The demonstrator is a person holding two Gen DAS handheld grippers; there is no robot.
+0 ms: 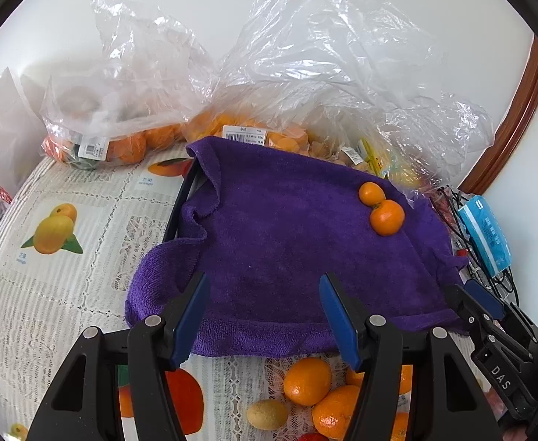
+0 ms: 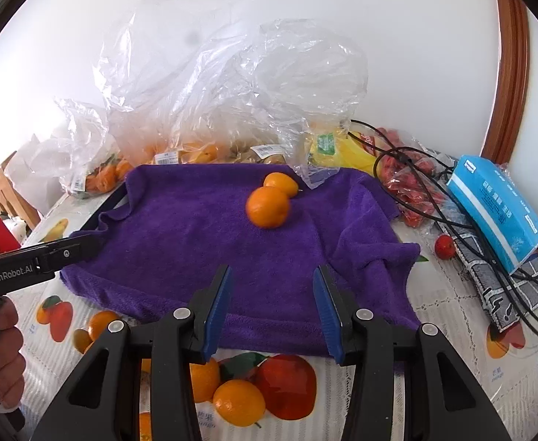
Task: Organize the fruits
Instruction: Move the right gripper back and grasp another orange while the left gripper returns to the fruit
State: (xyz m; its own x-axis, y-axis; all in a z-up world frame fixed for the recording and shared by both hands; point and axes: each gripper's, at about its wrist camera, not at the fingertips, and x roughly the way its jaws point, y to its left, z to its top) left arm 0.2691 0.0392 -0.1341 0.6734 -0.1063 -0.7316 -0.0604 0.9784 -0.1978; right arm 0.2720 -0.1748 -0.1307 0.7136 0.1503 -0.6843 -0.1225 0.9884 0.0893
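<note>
A purple towel (image 1: 287,242) covers a dark tray; it also shows in the right wrist view (image 2: 213,242). Two oranges (image 1: 381,207) lie touching on its far right part, seen again in the right wrist view (image 2: 270,200). Loose oranges (image 1: 307,380) and a yellowish fruit (image 1: 267,413) lie on the tablecloth in front of the towel. My left gripper (image 1: 265,316) is open and empty above the towel's near edge. My right gripper (image 2: 272,308) is open and empty over the towel's near edge, and appears at the right of the left wrist view (image 1: 482,305).
Clear plastic bags with oranges (image 1: 121,125) and other fruit (image 2: 210,110) stand behind the towel by the wall. A blue tissue pack (image 2: 496,209), black cables (image 2: 434,198), red packaged fruit (image 2: 408,187) and a small red fruit (image 2: 444,247) lie to the right.
</note>
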